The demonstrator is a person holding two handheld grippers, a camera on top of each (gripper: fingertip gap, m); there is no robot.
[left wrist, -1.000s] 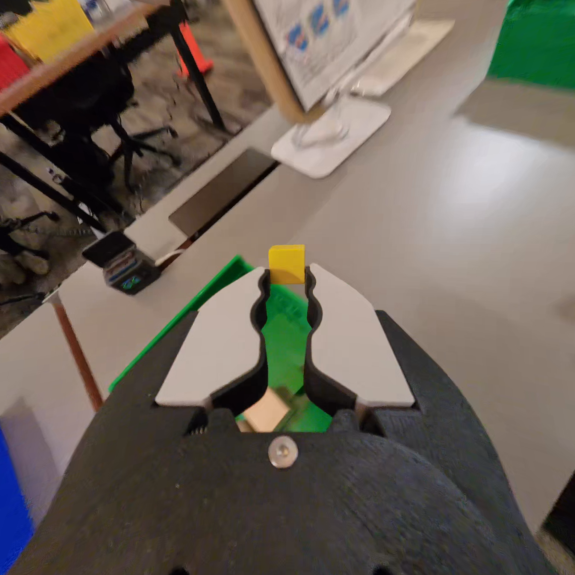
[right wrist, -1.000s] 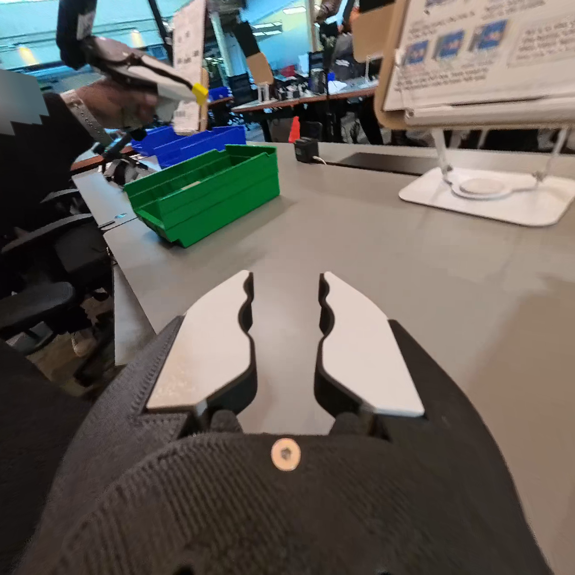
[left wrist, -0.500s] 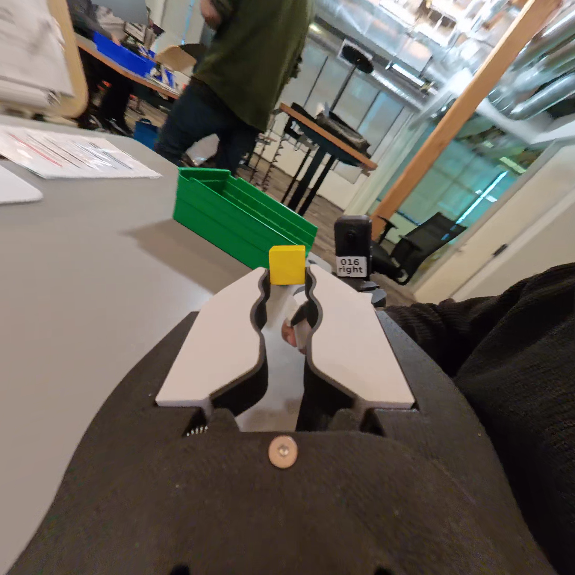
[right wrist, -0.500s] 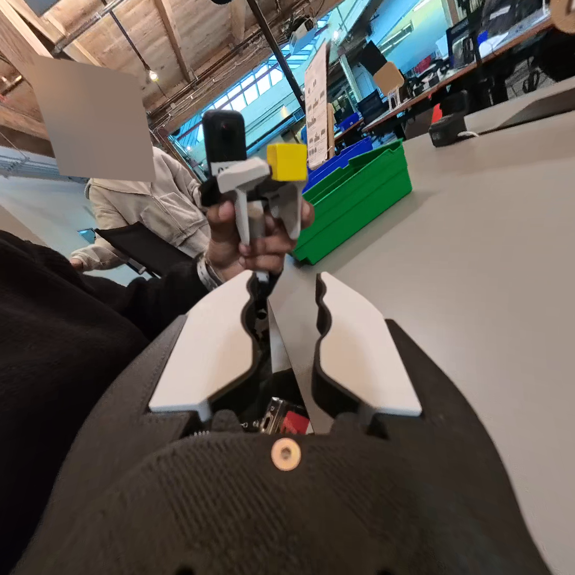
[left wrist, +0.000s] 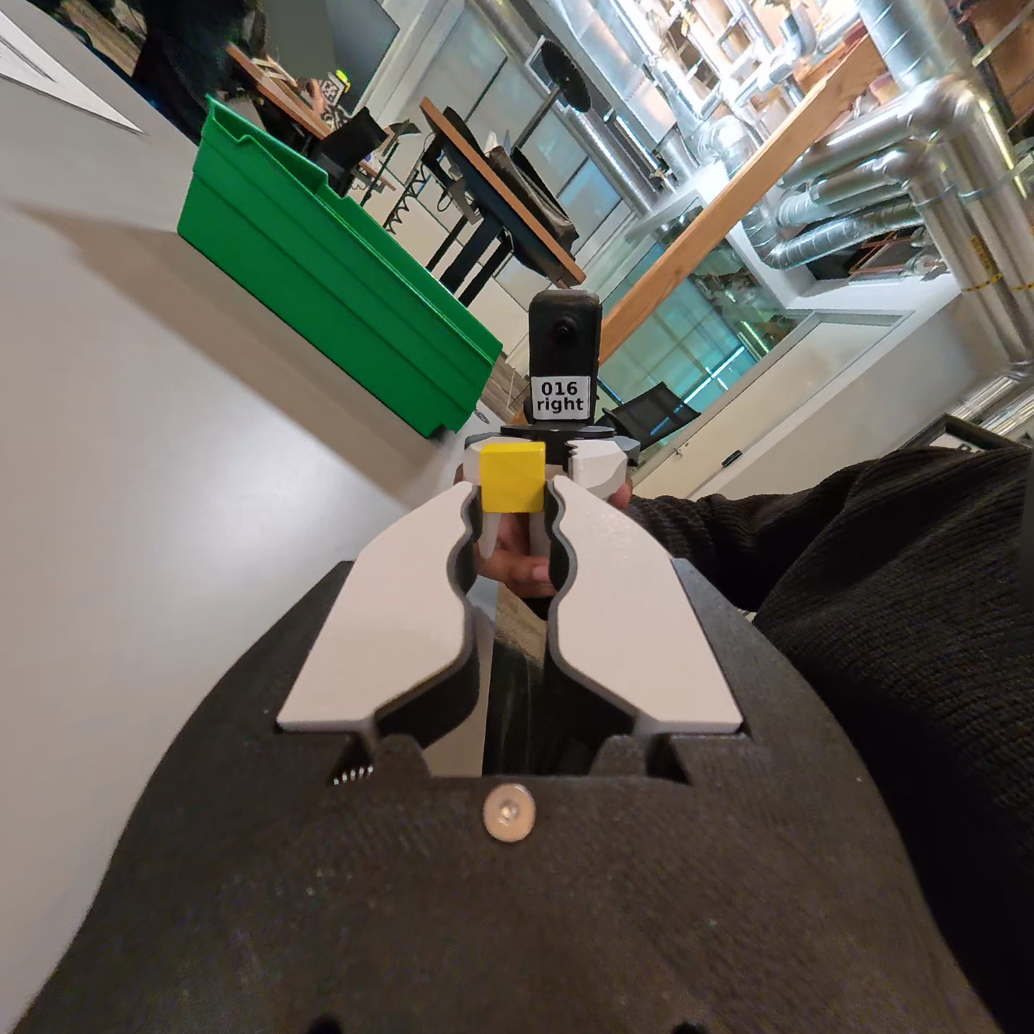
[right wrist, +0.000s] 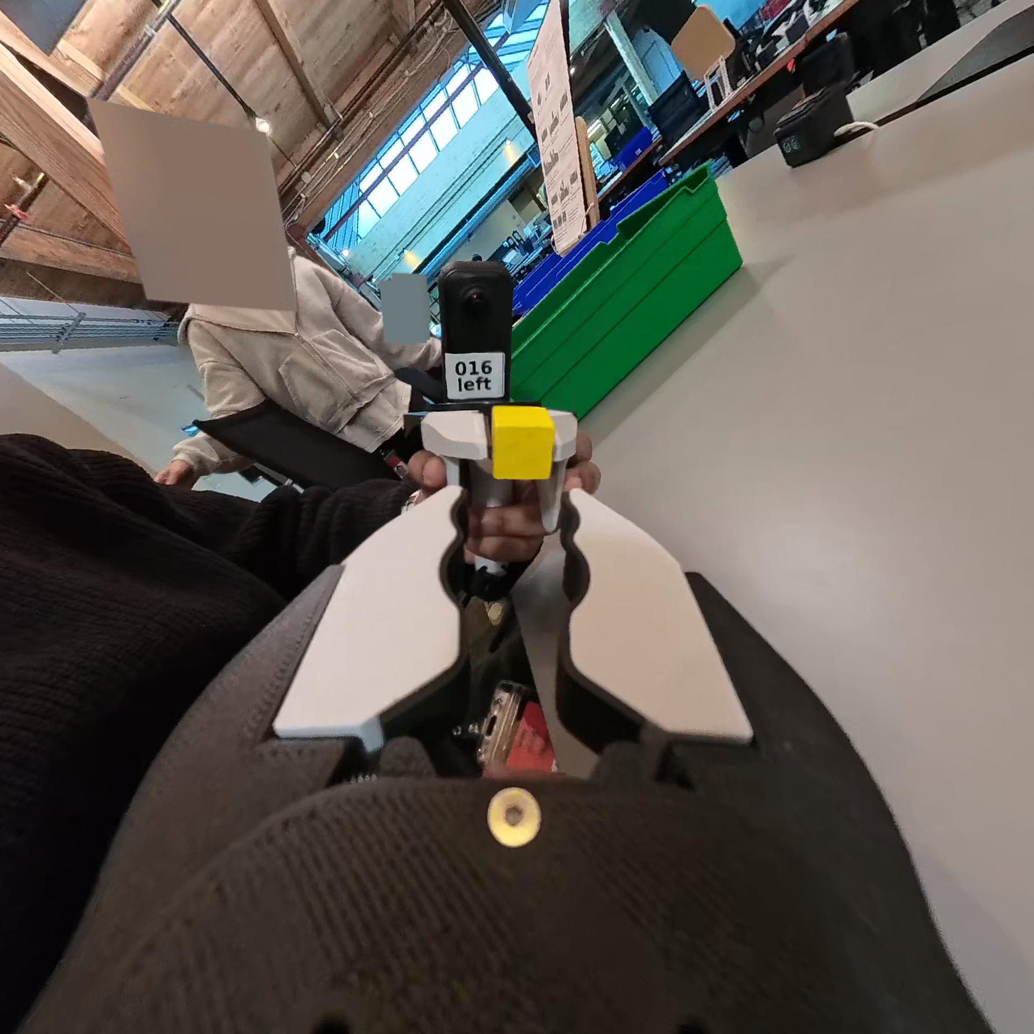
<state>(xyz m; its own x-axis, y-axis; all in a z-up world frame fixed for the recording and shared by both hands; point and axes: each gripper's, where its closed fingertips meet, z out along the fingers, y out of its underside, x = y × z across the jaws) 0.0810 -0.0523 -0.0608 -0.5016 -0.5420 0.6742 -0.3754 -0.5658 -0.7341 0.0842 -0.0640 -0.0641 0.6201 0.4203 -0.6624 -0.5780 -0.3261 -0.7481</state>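
- An open workshop hall with timber beams, silver ducting and glass partitions lies behind a pale grey table [left wrist: 168,503], whose top fills one side of both views.
- The left gripper [left wrist: 512,492] is clamped on a small yellow cube [left wrist: 512,476], pinched between its white fingertips and held in the air off the table's edge.
- In the right wrist view the same cube [right wrist: 522,442] shows head-on between the left gripper's tips, with a hand [right wrist: 503,526] wrapped round the grip below.
- The right gripper [right wrist: 512,503] has its fingers parted with nothing between them; it points straight at the left one, the two facing each other tip to tip, near but apart.
- A green bin [left wrist: 335,291] sits on the table behind; from the right wrist view, blue bins [right wrist: 587,263] stand beyond it. What the bins contain is hidden by their walls.
- Each gripper carries a black camera [right wrist: 474,319] with a white printed label under the lens.
- A black knitted sleeve [left wrist: 867,587] fills the side of each view, its arm cut off by the frame.
- A person in a beige jacket [right wrist: 291,369] sits behind.
- A small black box [right wrist: 811,131] with a white cable stands far off on the table; its markings are too small to make out.
- Something metallic and red [right wrist: 515,733] shows between the right gripper's fingers, unclear.
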